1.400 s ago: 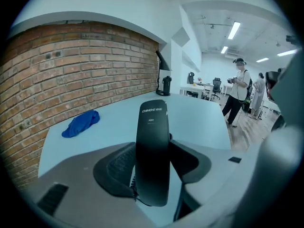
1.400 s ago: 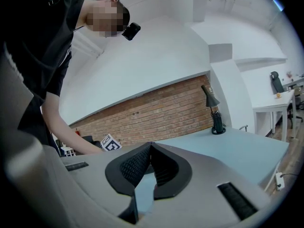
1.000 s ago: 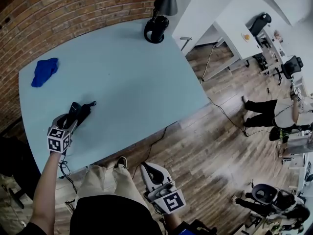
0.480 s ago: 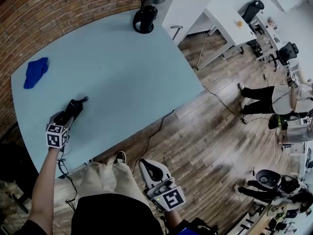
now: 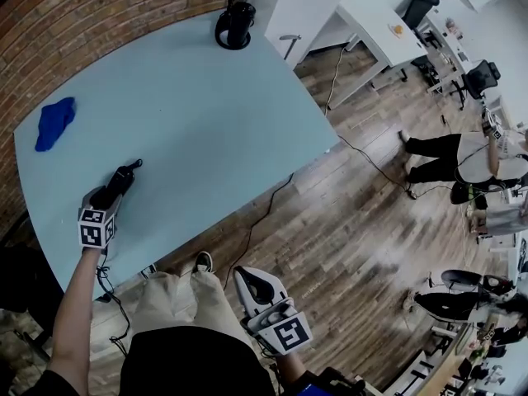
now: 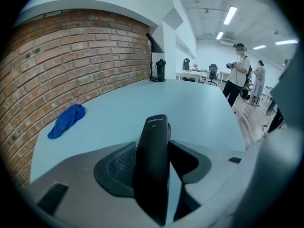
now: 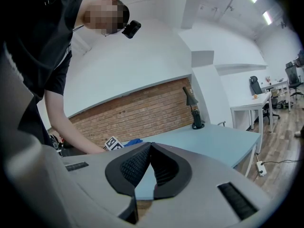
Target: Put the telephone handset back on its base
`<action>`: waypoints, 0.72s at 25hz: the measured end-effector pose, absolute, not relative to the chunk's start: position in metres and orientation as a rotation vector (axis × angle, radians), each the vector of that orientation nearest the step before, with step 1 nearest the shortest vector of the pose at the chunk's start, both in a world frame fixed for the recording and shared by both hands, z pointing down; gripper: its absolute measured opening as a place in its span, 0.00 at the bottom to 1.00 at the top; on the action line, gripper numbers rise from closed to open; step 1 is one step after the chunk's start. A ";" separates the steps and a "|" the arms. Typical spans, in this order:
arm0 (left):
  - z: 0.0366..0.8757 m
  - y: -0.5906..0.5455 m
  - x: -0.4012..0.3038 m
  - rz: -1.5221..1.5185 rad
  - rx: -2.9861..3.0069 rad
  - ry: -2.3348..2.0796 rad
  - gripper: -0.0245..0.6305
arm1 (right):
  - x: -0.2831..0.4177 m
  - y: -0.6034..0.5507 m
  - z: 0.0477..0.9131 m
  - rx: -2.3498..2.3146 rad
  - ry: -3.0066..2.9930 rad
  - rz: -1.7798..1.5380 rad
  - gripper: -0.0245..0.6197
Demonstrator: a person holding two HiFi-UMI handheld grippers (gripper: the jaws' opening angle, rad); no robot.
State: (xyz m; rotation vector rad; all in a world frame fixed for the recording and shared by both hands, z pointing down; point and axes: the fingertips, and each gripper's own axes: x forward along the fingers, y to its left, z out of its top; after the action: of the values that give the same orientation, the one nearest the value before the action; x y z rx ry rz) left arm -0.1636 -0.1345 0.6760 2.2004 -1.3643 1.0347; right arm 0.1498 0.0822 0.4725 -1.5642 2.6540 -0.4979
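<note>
The head view looks steeply down from above the person onto the whole table (image 5: 206,114) and the wood floor (image 5: 346,221), far enough off to take in both grippers. The left gripper view sits low over the tabletop, close behind the telephone handset (image 6: 154,132) clamped in the left gripper (image 6: 154,158). It faces along the table toward the lamp (image 6: 157,68), with the brick wall (image 6: 71,65) on its left. The right gripper view rides on the right gripper (image 7: 149,148), off the table's near edge beside the person, and faces across it, tilted upward. All three views share the table, lamp, wall and blue cloth (image 5: 54,122).
</note>
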 end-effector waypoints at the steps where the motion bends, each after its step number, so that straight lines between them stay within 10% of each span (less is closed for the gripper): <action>1: 0.676 -0.135 -0.163 1.042 2.203 -1.367 0.42 | 0.151 0.083 0.473 -1.568 2.650 -0.498 0.06; 18: 0.688 -0.137 -0.166 1.102 2.220 -1.370 0.45 | 0.153 0.083 0.473 -1.575 2.615 -0.517 0.06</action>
State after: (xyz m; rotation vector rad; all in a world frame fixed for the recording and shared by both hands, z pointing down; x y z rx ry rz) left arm -0.1663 -0.1374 0.6882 2.2195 -1.3698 1.1023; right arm 0.1534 0.0835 0.4730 -1.5751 2.6147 -0.5171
